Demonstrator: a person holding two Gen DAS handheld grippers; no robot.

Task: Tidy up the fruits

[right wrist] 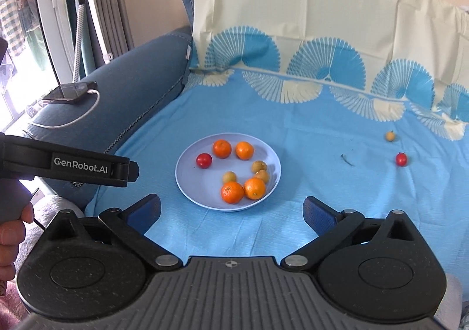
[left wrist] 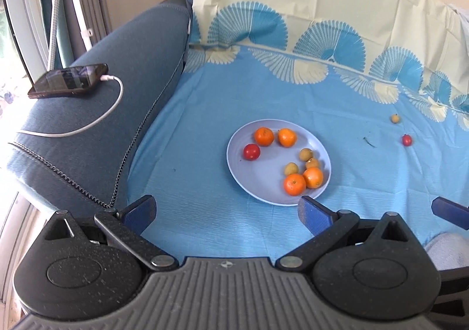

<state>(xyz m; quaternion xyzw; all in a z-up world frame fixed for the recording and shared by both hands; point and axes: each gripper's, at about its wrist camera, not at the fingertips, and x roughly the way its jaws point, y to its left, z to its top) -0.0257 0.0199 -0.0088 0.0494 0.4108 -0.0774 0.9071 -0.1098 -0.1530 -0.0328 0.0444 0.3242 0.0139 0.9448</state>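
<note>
Fruits are sitting on a pale plate (right wrist: 187,183) mid-cloth: four oranges (right wrist: 232,192), three small yellow fruits, one red fruit (right wrist: 204,160). Two strays (right wrist: 401,159) are lying at 2 o'clock, well apart. Left gripper (left wrist: 227,214) and right gripper (right wrist: 231,214) are hovering, jaws spread, holding nothing.

Blue fan-patterned sheet (left wrist: 205,113), dark blue cushion (left wrist: 96,113) – phone (left wrist: 69,81) on it, white cable (left wrist: 96,121) plugged in

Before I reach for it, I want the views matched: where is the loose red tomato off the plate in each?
Left wrist: loose red tomato, far right on the cloth.
Right wrist: right of center.
Shared landmark: small yellow fruit just behind it.
</note>
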